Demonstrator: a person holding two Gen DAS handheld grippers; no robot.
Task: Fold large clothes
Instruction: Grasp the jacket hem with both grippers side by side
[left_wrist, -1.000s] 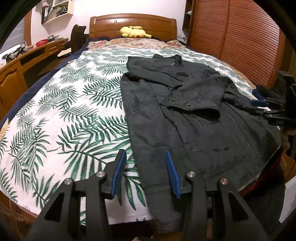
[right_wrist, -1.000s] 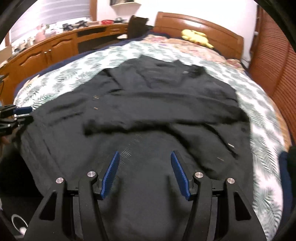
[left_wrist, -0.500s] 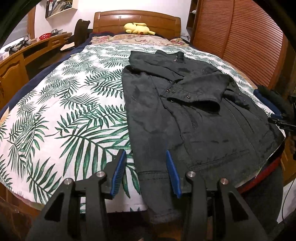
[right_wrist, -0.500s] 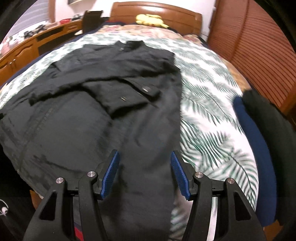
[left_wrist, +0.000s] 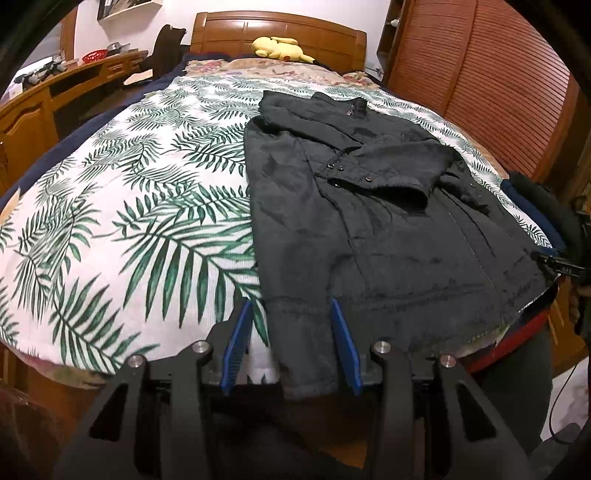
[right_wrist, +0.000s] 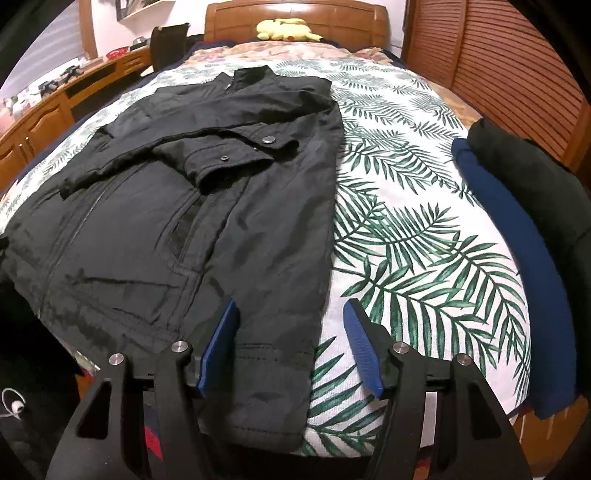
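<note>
Left wrist view: jacket (left_wrist: 369, 221) hem lies between the left gripper (left_wrist: 291, 339) jaws — both grippers' jaws spread, empty.

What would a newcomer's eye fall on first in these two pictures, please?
Probably the black jacket, spread on the palm-leaf bedspread with both sleeves folded across its chest. Next, the yellow plush toy by the headboard. Both the left gripper and right gripper are open near the jacket's hem corners.

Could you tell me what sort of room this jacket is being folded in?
Most likely a home bedroom: a bed with a wooden headboard, a leaf-print bedspread, and a yellow plush toy by the pillows.
</note>
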